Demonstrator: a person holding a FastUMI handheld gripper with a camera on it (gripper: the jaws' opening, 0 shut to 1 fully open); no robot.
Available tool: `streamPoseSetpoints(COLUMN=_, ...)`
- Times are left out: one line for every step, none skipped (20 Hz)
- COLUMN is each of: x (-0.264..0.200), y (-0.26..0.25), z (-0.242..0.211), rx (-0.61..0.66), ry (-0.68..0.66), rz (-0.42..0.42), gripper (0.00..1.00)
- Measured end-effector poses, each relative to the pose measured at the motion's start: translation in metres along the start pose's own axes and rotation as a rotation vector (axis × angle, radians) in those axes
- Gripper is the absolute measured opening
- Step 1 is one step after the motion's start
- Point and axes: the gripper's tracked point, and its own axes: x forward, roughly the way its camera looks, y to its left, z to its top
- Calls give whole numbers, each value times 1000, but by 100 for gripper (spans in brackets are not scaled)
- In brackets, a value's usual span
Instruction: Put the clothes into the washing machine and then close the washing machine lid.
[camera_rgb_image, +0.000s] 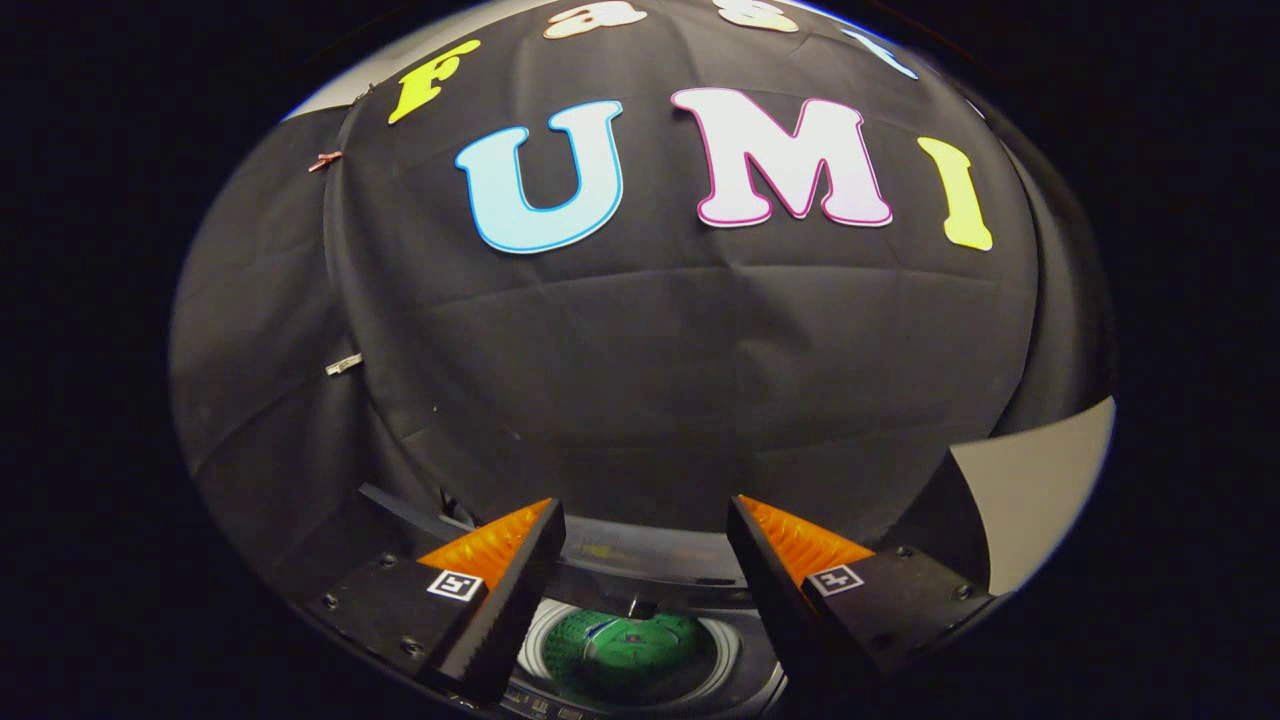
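Right, I'm looking out along the gripper (645, 555) and its fingers (520, 585) are spread wide with nothing between them. Below and between them sits the washing machine (640, 650), its top open, and I see straight down into the drum (625, 655), where something green shows at the bottom. I can't tell whether that is a garment or the drum's own base plate, so I won't call the clothes loaded. A dark raised edge just beyond the fingers may be the lid (640, 550) standing up behind the opening, though it's too dim to be sure. Past that hangs the booth's black cloth wall (640, 360), with a pale strip of wall (1040, 480) off to the right.

My read: with empty fingers hovering above an open drum, either the drop is done and the lid is next, or I need to go fetch clothes. The risk is the lid. If I come at it from the wrong side with fingers this wide, I could push past it or knock it shut hard. Closing on its edge off-centre could let it slip.
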Motion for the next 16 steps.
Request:
streamPoseSetpoints(x=-9, y=3, z=-12, rx=0, ry=21, rz=1, gripper=100)
streamPoseSetpoints(x=-18, y=5, z=-25, rx=-3, ry=38, rz=0, gripper=100)
streamPoseSetpoints(x=-27, y=9, z=-35, rx=-10, ry=50, rz=8, gripper=100)
streamPoseSetpoints(x=-38, y=14, z=-44, rx=-19, ry=52, rz=22, gripper=100)
streamPoseSetpoints(x=-49, y=21, z=-47, rx=-30, ry=44, rz=40, gripper=99)
streamPoseSetpoints(x=-61, y=27, z=-48, rx=-41, ry=30, rz=52, gripper=99)
streamPoseSetpoints(x=-70, y=30, z=-49, rx=-48, ry=17, rz=63, gripper=99)
streamPoseSetpoints(x=-80, y=33, z=-51, rx=-54, ry=12, rz=74, gripper=99)
streamPoseSetpoints(x=-89, y=36, z=-50, rx=-54, ry=6, rz=86, gripper=99)
streamPoseSetpoints(x=-100, y=39, z=-49, rx=-49, ry=-3, rz=96, gripper=99)
streamPoseSetpoints(x=-111, y=41, z=-46, rx=-45, ry=-15, rz=106, gripper=99)
streamPoseSetpoints(x=-120, y=43, z=-43, rx=-42, ry=-27, rz=115, gripper=99)
streamPoseSetpoints(x=-129, y=44, z=-39, rx=-42, ry=-40, rz=122, gripper=99)
streamPoseSetpoints(x=-139, y=45, z=-36, rx=-44, ry=-54, rz=129, gripper=99)
streamPoseSetpoints(x=-151, y=45, z=-32, rx=-47, ry=-70, rz=135, gripper=99)
streamPoseSetpoints(x=-162, y=44, z=-28, rx=-51, ry=-87, rz=141, gripper=99)
